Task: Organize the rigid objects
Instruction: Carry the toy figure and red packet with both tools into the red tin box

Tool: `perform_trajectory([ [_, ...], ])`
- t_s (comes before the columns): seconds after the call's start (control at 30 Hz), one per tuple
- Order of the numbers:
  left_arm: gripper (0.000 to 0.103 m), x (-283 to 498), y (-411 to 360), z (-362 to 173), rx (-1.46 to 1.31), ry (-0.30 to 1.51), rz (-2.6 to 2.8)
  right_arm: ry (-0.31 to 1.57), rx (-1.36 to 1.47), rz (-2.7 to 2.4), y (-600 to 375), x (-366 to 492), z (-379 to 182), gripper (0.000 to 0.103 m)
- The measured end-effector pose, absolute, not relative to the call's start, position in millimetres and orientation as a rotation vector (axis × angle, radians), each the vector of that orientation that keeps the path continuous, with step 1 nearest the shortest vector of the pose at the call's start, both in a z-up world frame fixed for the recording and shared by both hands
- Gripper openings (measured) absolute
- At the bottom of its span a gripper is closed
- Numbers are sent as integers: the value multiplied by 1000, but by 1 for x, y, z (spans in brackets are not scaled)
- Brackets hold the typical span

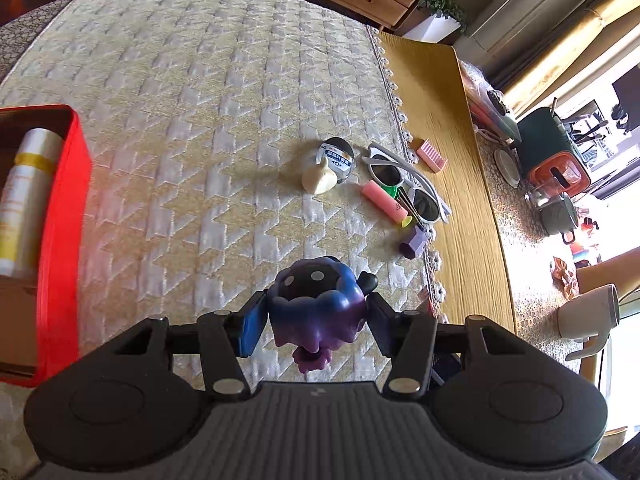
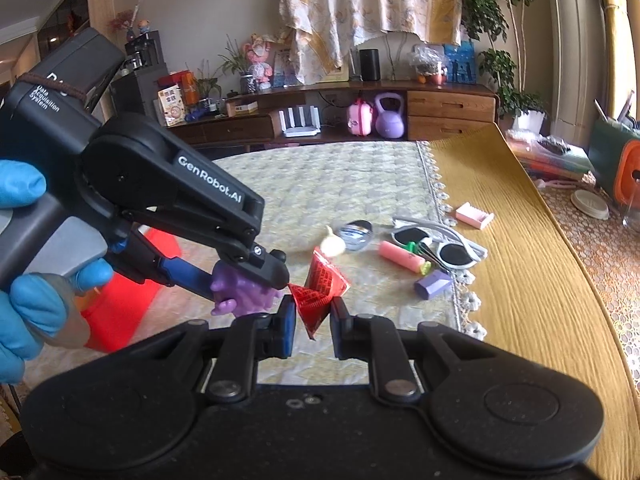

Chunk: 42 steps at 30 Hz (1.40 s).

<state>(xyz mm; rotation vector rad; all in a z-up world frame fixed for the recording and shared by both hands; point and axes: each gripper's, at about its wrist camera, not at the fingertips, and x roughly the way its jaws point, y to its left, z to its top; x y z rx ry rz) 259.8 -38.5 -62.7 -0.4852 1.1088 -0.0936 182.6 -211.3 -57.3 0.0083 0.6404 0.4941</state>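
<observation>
Quilted tablecloth (image 1: 208,128), red box (image 1: 64,216) at its edge: left gripper (image 1: 316,320) clamps purple figurine (image 1: 316,308), right gripper (image 2: 313,316) pinches red packet (image 2: 320,292); carry both level toward that box, release low.

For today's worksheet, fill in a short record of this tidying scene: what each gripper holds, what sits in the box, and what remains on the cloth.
left gripper: shut on purple and blue toy figure
right gripper: shut on red foil packet
red box: holds a white bottle
left on cloth: white sunglasses, pink highlighter, pink comb, purple sharpener, garlic bulb
</observation>
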Motion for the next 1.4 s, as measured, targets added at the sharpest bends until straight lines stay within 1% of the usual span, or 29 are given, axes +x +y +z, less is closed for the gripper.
perform_trajectory([
  [0.33,54,209,27,-30,-488,1058,-47,599,-43,582,-162,156,-26,16],
  [0.63,54,178,95,-18,-479,1021,35,600,-92,665,-108,146,-21,17],
  [1.03,54,164,163,-34,-453,1034,128,664,-129,741,-50,145,-29,17],
  [1.4,54,174,181,-58,-362,1079,154,783,-157,746,-2,158,-49,17],
])
